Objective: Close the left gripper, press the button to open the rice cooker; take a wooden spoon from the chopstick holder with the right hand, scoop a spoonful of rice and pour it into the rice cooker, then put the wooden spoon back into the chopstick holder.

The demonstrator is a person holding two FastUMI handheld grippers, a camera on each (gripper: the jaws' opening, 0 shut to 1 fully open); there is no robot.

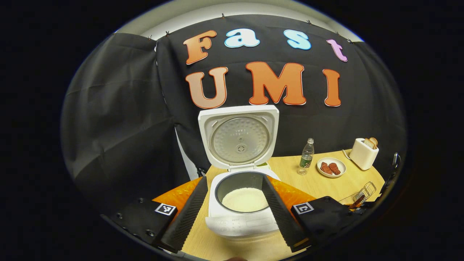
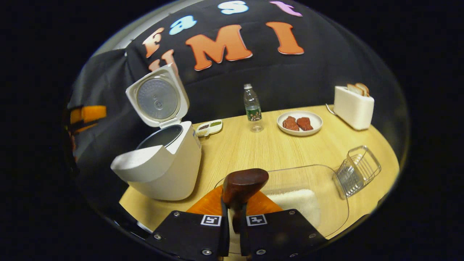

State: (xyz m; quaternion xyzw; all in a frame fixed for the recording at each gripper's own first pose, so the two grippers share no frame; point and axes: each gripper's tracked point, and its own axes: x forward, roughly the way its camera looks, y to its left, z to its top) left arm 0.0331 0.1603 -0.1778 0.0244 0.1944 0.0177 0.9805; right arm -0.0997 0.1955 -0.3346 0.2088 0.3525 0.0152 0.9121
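In the left gripper view we see our left gripper (image 1: 235, 214) spread wide at the bottom of the frame, holding nothing, its fingers flanking the rice cooker (image 1: 242, 203), whose lid (image 1: 239, 137) stands upright at center and whose pot holds rice. In the right gripper view our right gripper (image 2: 233, 226) at bottom center is clamped on the handle of the wooden spoon (image 2: 243, 186), whose bowl rises over a clear container of rice (image 2: 308, 203). The wire chopstick holder (image 2: 357, 170) sits at the right edge, just beside the container, and the open cooker stands at center left.
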